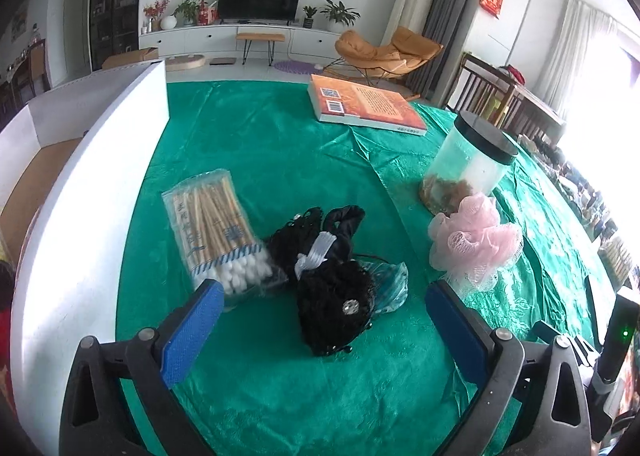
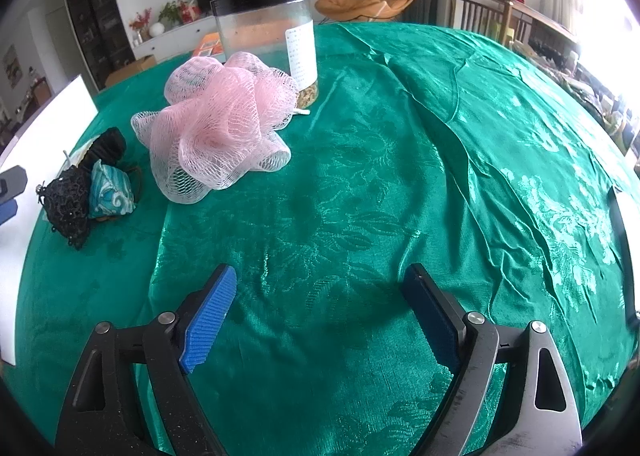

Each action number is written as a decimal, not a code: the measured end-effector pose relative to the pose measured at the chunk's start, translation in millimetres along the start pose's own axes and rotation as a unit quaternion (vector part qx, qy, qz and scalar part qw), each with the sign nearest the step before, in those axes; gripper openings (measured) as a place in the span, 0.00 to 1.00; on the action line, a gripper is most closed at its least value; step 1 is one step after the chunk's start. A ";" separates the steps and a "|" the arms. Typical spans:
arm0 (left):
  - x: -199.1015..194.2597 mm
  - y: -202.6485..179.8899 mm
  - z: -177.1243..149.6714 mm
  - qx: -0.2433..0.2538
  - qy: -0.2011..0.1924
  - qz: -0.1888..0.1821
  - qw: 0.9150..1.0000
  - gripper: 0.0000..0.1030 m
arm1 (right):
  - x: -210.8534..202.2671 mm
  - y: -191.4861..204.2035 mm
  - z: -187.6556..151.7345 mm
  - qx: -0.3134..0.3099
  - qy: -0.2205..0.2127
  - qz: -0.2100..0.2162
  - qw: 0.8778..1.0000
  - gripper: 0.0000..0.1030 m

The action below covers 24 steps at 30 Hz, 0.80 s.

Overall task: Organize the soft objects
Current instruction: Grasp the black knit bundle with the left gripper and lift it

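Likely feather-light and springy: pink mesh bath pouf (image 2: pixel 216 124) resting on green satin tablecloth (image 2: pixel 400 176) beside black-lidded clear jar (image 2: pixel 266 24). Best pinched through bunched middle. Left gripper (image 1: pixel 320 296), right gripper (image 2: pixel 318 288): jaws wide, empty.

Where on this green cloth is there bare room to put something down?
Bare cloth spreads wide right of the pink mesh puff. It's crowded where the cotton swab packet, black lace bundle, puff and jar cluster.

White walls, a dark television (image 1: pixel 260 0) on a low white cabinet (image 1: pixel 240 38), an orange lounge chair (image 1: pixel 384 50), bright curtained windows (image 1: pixel 592 68).
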State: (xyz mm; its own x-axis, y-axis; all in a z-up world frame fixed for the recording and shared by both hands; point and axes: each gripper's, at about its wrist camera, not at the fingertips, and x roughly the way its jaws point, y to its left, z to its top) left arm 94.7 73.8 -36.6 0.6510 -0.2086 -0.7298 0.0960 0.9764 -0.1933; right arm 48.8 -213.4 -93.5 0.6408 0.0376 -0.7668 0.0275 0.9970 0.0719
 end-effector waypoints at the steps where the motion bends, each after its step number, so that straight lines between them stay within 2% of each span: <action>1: 8.2 -5.8 2.5 0.014 0.009 0.001 1.000 0.88 | 0.0 0.1 0.1 0.000 0.000 0.001 1.000 0.86; 3: 26.5 -11.1 4.1 0.023 0.037 0.001 0.999 0.65 | 0.0 0.0 -0.2 0.001 -0.001 0.001 1.000 0.86; 4: 36.4 -9.4 3.2 0.015 0.057 -0.002 0.998 0.46 | 0.0 0.0 -0.2 0.001 0.000 0.001 1.000 0.86; 5: 40.9 -7.8 2.7 0.006 0.064 0.004 0.998 0.37 | -0.1 -0.3 -0.3 0.001 0.000 0.001 1.000 0.86; 7: 29.5 1.0 -1.1 -0.017 0.055 -0.011 0.998 0.29 | -0.1 -0.7 -0.4 0.001 0.000 0.001 1.000 0.86; 10: -2.8 13.0 -15.9 -0.034 0.058 -0.032 0.997 0.29 | -0.2 0.1 -0.4 0.001 -0.001 0.001 1.000 0.86; 13: -35.2 21.6 -41.2 -0.020 0.074 -0.022 0.997 0.29 | -0.2 0.2 -0.6 0.000 0.000 0.000 1.000 0.86; 16: -53.9 25.2 -65.8 0.001 0.088 -0.010 0.996 0.29 | -0.4 -0.6 -0.2 0.000 0.000 0.000 1.000 0.86; 18: -61.1 23.6 -78.5 0.012 0.090 -0.002 0.996 0.35 | -0.6 -0.9 -0.2 0.002 -0.001 0.003 1.000 0.86; 19: -63.3 21.9 -83.2 0.020 0.091 -0.009 0.996 0.43 | -1.2 -1.6 -0.3 0.004 -0.002 0.007 1.000 0.86; 20: -65.0 20.5 -87.5 0.028 0.093 -0.018 0.995 0.60 | -1.7 -2.3 -0.4 0.007 -0.003 0.010 1.000 0.86; 21: -66.4 18.1 -90.5 0.037 0.093 -0.023 0.995 0.70 | -1.9 -2.2 -0.3 0.008 -0.004 0.013 1.000 0.86; 22: -68.1 16.6 -93.4 0.045 0.086 -0.022 0.995 0.87 | -2.0 -2.5 -0.5 0.009 -0.004 0.014 1.000 0.86; 24: -68.7 14.3 -96.5 0.053 0.066 -0.009 0.996 0.89 | -1.4 -1.5 -0.5 0.007 -0.003 0.012 1.000 0.86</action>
State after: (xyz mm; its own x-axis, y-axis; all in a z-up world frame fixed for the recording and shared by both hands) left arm -21.4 96.7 -52.5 0.5442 -0.2256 -0.8080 0.1911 0.9712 -0.1425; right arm 47.4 -214.9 -92.9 0.6466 0.0616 -0.7603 0.0219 0.9948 0.0993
